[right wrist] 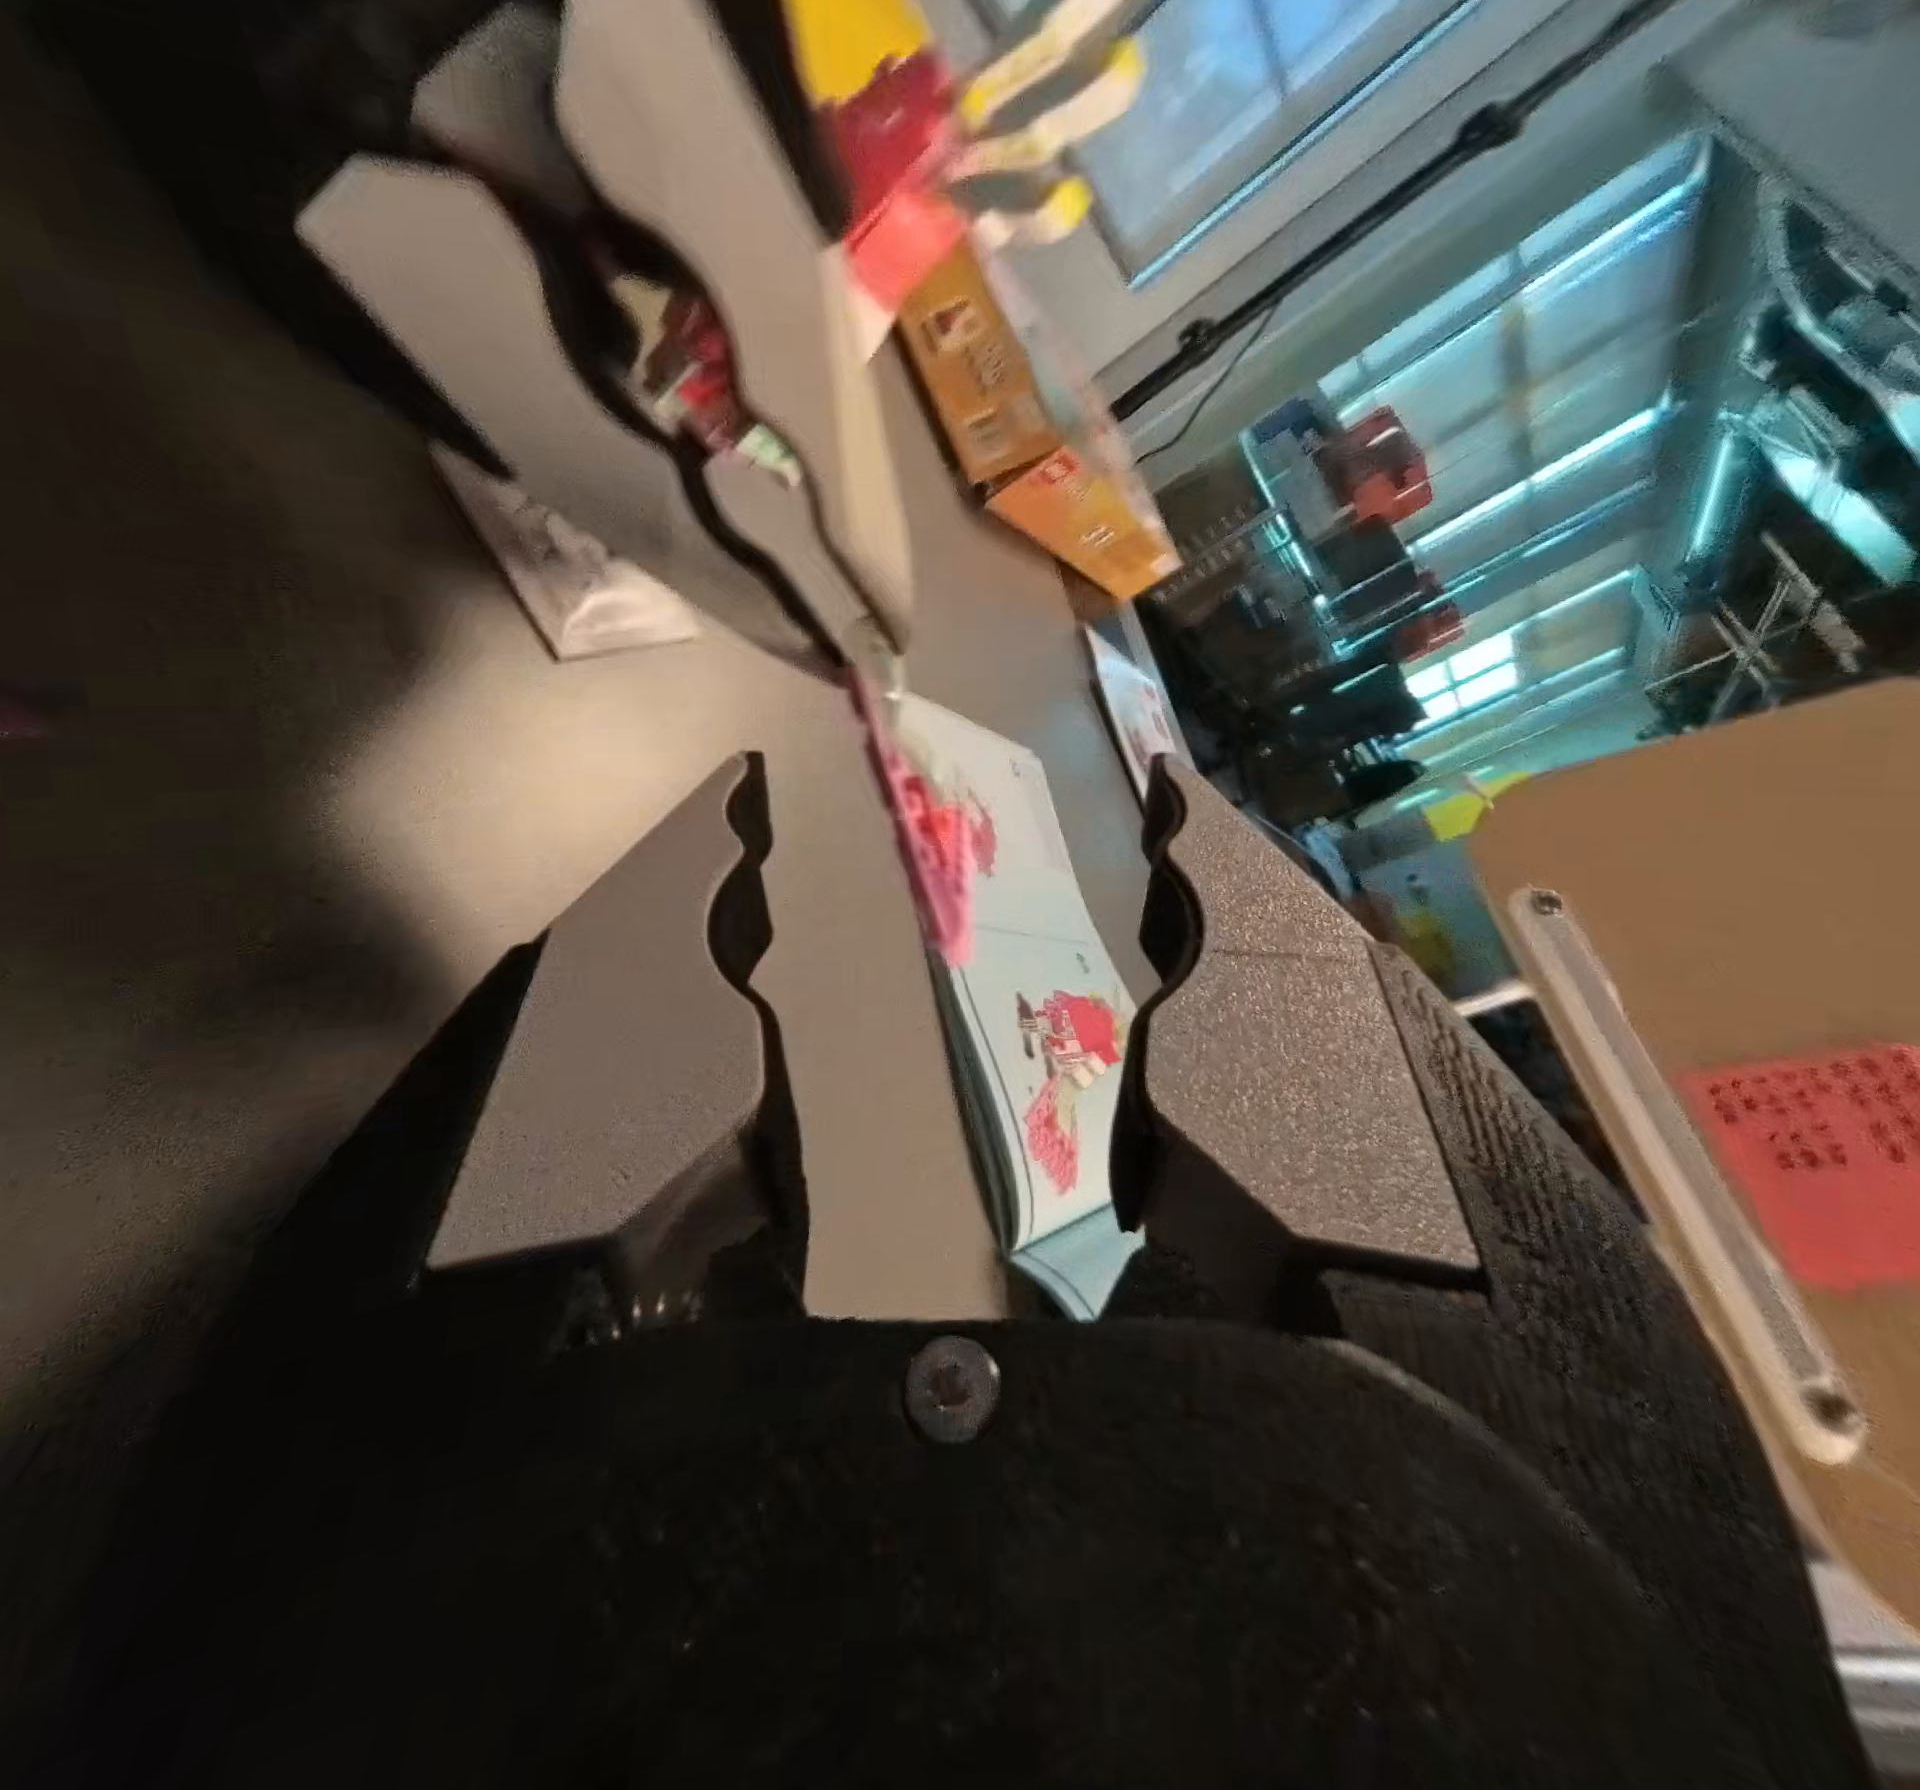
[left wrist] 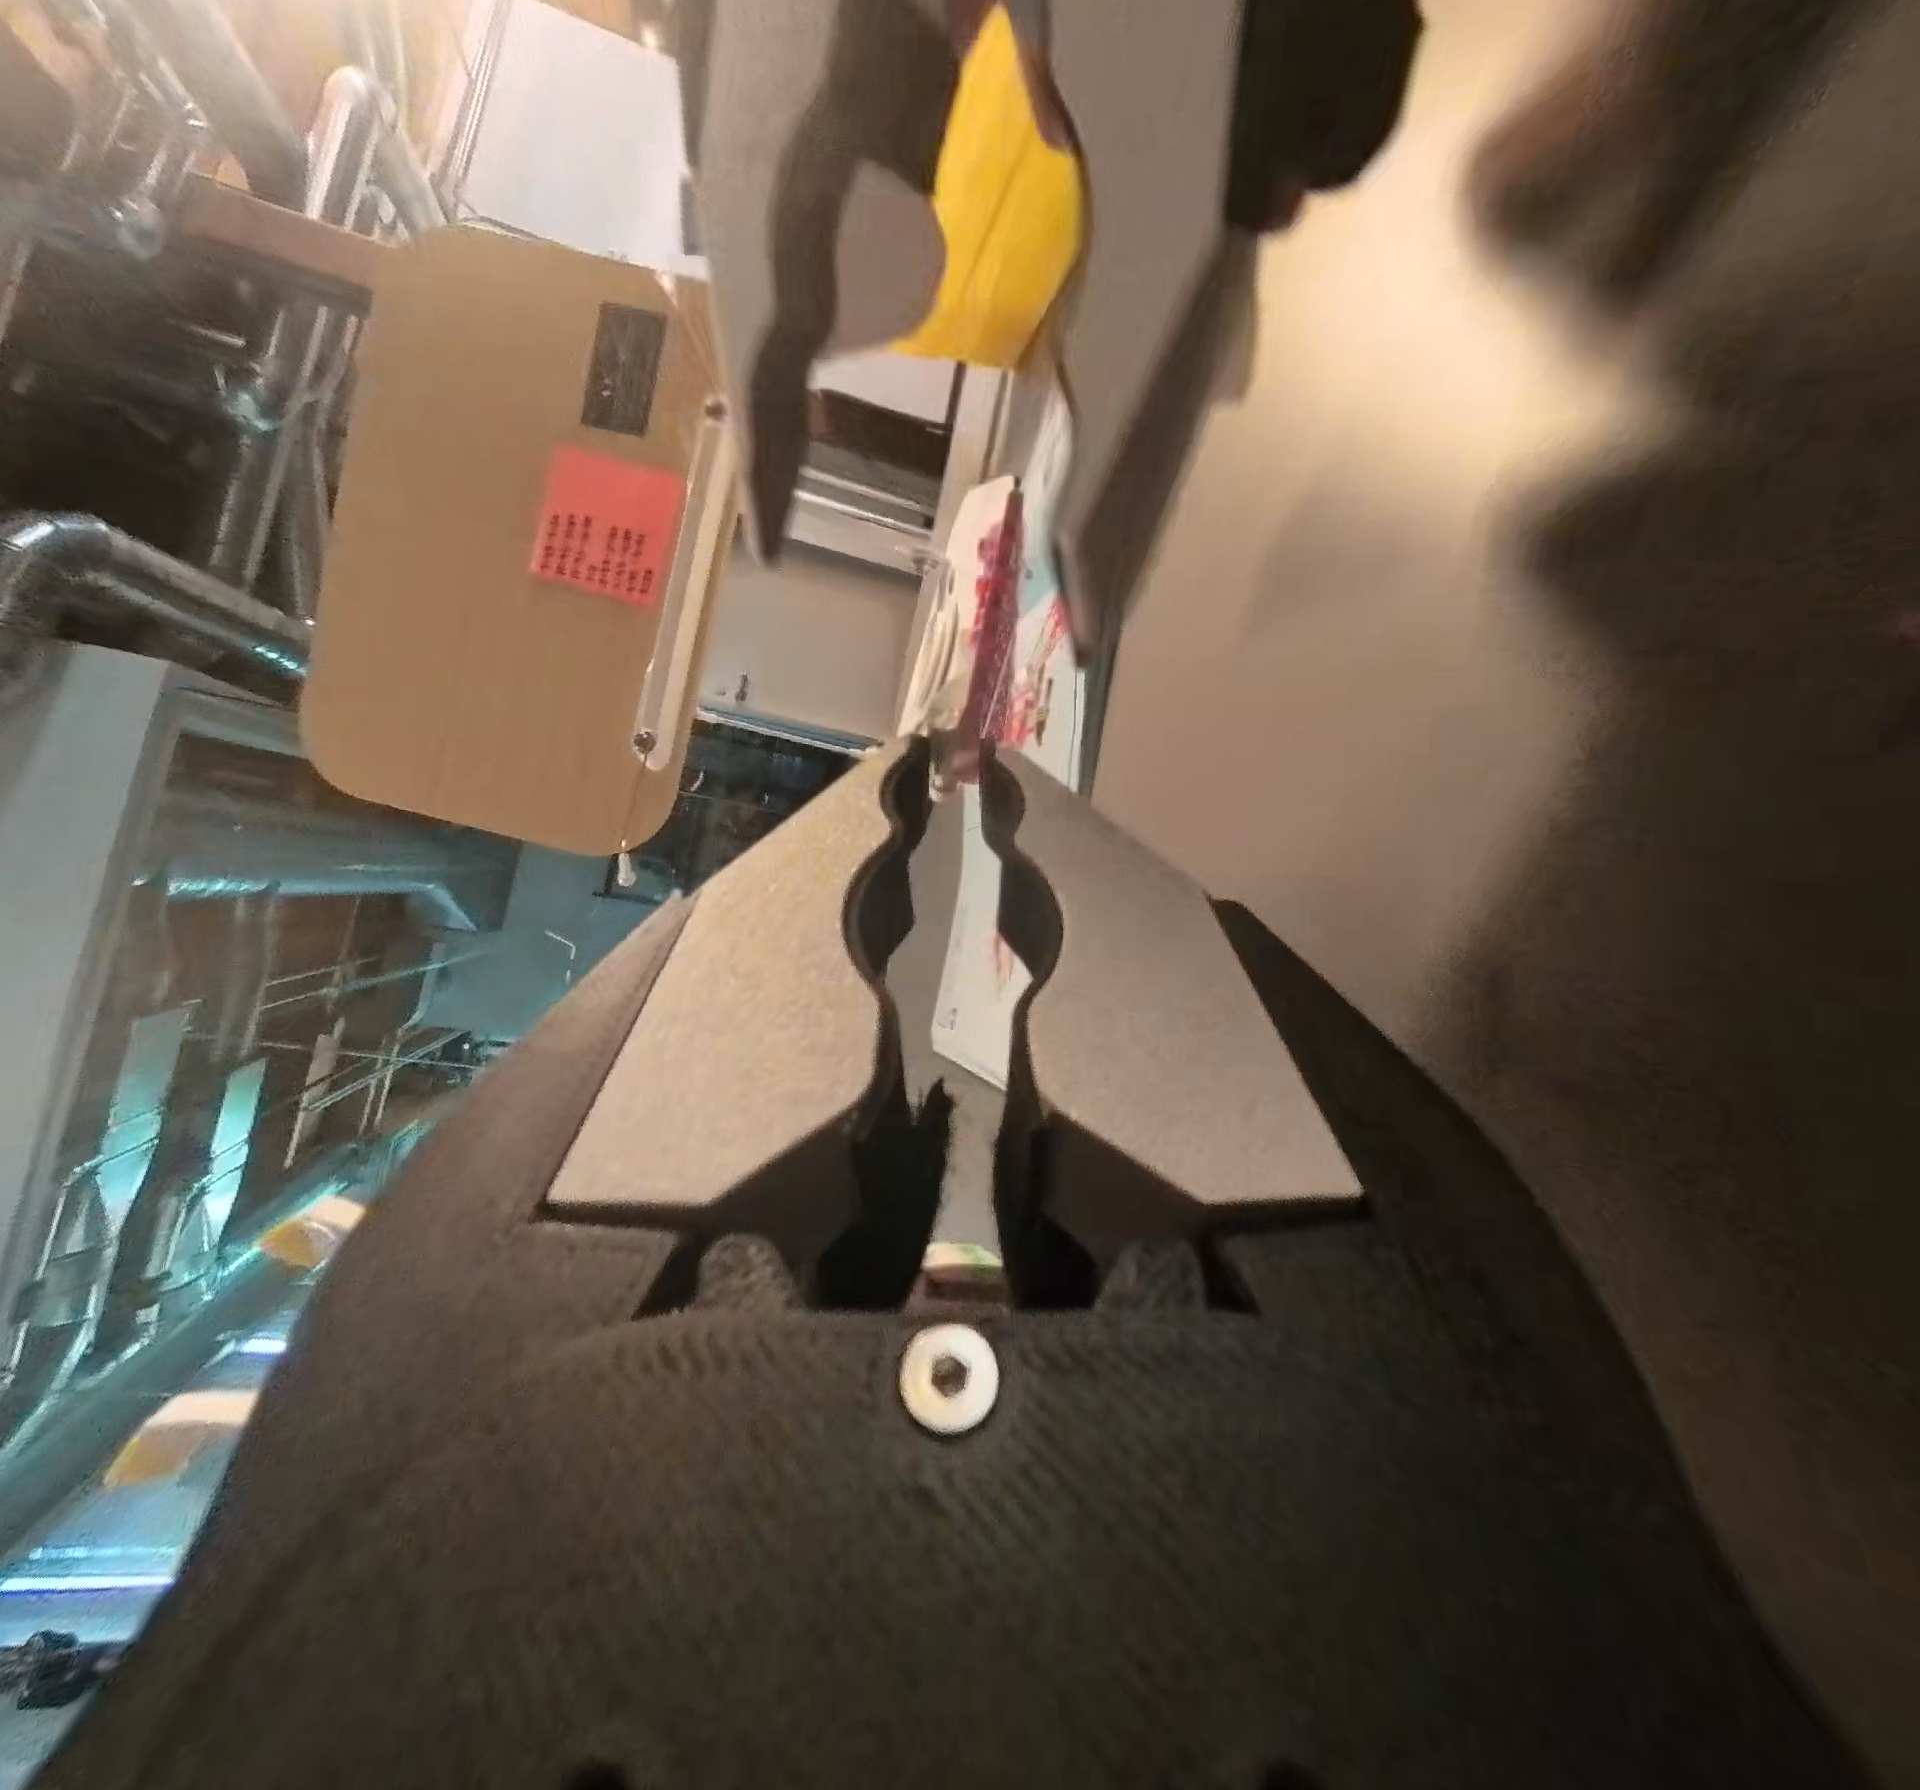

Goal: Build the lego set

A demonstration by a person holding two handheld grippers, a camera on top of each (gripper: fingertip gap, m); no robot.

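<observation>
A clear bag of red pieces (right wrist: 914,836) is pinched at its top edge by the nearly closed left gripper (left wrist: 958,766) and hangs above the open booklet (right wrist: 1049,1044) on the grey table (right wrist: 582,753). The right gripper (right wrist: 951,805) is spread wide, nothing gripped, the bag between its fingers untouched.

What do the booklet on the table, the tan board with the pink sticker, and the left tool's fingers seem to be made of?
Booklet: paper, smooth and probably glossy; thin stacked pages show at its edge. Tan board: wood or wood-look laminate, matte; faint straight grain, rounded corners. Left tool fingers: hard plastic or coated metal, grey and grainy; speckled, non-shiny surface.
</observation>
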